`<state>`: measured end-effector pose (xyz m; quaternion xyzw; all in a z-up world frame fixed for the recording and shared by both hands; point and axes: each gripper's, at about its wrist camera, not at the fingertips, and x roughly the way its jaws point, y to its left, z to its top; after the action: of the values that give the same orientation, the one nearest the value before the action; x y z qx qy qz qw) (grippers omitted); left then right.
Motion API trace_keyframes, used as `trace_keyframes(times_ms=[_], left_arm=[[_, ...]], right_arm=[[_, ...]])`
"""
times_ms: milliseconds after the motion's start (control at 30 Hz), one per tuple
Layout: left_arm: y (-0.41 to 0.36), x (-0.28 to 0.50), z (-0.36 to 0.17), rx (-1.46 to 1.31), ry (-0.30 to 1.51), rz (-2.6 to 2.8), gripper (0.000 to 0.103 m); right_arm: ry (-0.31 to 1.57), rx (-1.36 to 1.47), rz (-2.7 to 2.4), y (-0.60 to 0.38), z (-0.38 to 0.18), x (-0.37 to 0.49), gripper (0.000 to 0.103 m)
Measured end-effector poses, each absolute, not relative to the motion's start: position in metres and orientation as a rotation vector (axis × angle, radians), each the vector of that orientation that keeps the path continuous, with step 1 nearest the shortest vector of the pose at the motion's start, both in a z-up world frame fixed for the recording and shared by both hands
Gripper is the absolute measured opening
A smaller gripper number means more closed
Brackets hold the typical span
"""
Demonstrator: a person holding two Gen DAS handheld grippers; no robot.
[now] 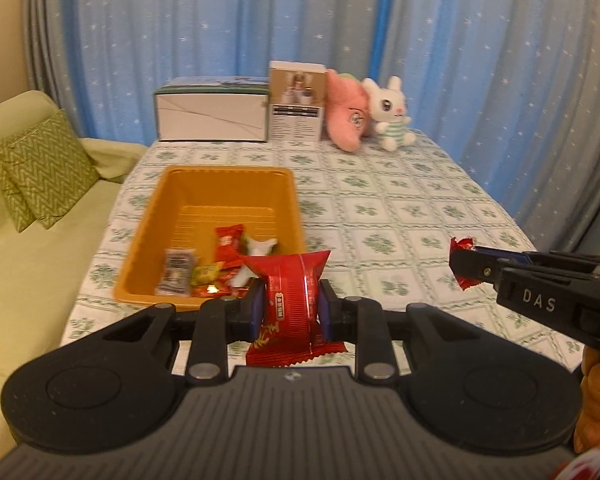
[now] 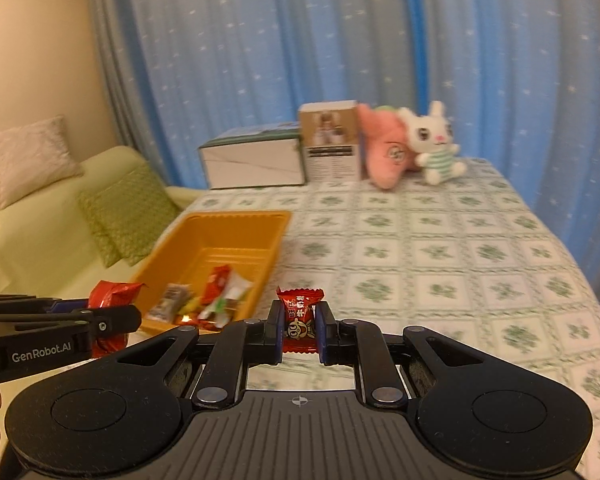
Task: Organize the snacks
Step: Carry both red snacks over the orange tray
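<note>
My left gripper [image 1: 293, 307] is shut on a large red snack packet [image 1: 292, 304], held just in front of the near rim of the orange tray [image 1: 220, 176]. Several wrapped snacks [image 1: 204, 268] lie in the tray's near end. In the right wrist view my right gripper [image 2: 299, 328] is shut on a small red candy [image 2: 299, 318], to the right of the orange tray [image 2: 236, 220]. The right gripper [image 1: 466, 266] shows at the right of the left wrist view with the red candy [image 1: 462, 245] in its tip. The left gripper [image 2: 108, 324] with its red packet [image 2: 114, 294] enters at the left.
At the table's far edge stand a white box [image 1: 212, 114], a brown carton [image 1: 298, 100], a pink plush [image 1: 348, 118] and a white bunny plush [image 1: 390, 118]. A green sofa with a zigzag cushion [image 1: 40, 168] lies left of the table. Blue curtains hang behind. The checked tablecloth [image 1: 400, 208] spreads right of the tray.
</note>
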<state>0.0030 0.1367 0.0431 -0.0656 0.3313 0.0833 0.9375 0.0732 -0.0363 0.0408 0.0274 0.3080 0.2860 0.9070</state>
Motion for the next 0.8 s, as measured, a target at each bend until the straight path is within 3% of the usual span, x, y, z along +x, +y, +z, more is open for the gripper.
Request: trace_keyframes(times_ms=[800], left_arm=[[0.215, 0.039, 0.03, -0.154, 0.696, 0.208, 0.024]], right_arm=[[0.669, -0.011, 0.732, 0.065, 0.027, 0.13, 0.016]])
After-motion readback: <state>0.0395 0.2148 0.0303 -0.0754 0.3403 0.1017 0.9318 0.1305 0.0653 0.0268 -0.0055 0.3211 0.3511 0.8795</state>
